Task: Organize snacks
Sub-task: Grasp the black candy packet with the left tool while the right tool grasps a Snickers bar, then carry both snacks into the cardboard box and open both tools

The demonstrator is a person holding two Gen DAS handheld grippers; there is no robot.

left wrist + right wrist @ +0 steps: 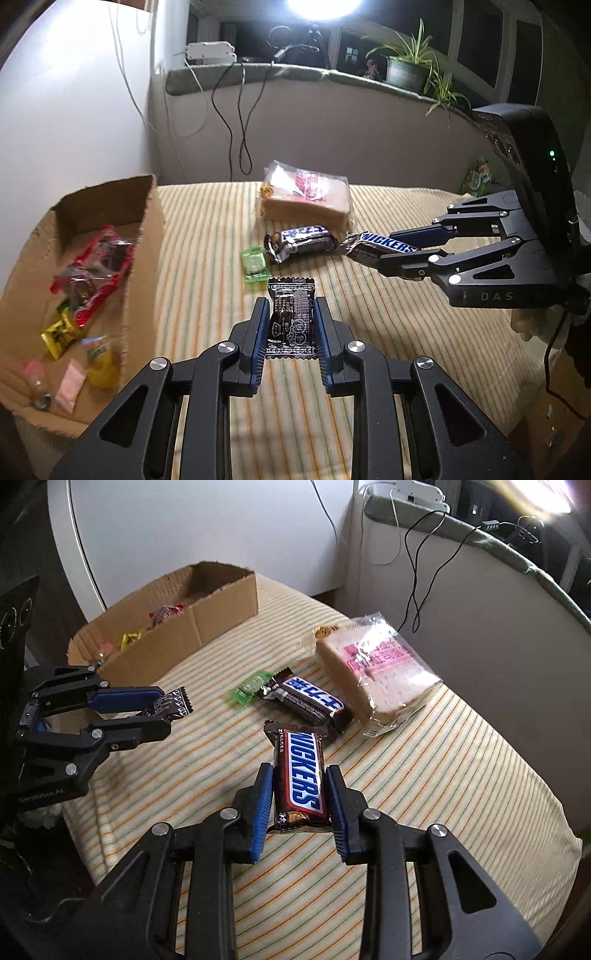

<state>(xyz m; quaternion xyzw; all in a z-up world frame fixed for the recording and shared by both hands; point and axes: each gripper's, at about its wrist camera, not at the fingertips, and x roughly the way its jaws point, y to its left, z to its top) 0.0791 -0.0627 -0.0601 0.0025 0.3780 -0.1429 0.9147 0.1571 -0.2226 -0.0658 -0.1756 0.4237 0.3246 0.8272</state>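
My left gripper (290, 310) is shut on a dark brown snack packet (291, 319) and holds it above the striped cloth; it also shows in the right wrist view (164, 710) with the packet (173, 705). My right gripper (300, 775) is shut on a Snickers bar (301, 775); in the left wrist view this gripper (386, 245) holds the bar (380, 244) at the right. A second Snickers bar (308, 699), a small green candy (247, 688) and a wrapped sandwich (376, 668) lie on the cloth. The cardboard box (147, 236) stands at the left.
The box holds several wrapped sweets, among them a red packet (94, 269) and a yellow one (59, 334). The striped cloth (443, 775) covers the table. Cables (240, 110) hang on the wall behind; a potted plant (406, 66) stands on the sill.
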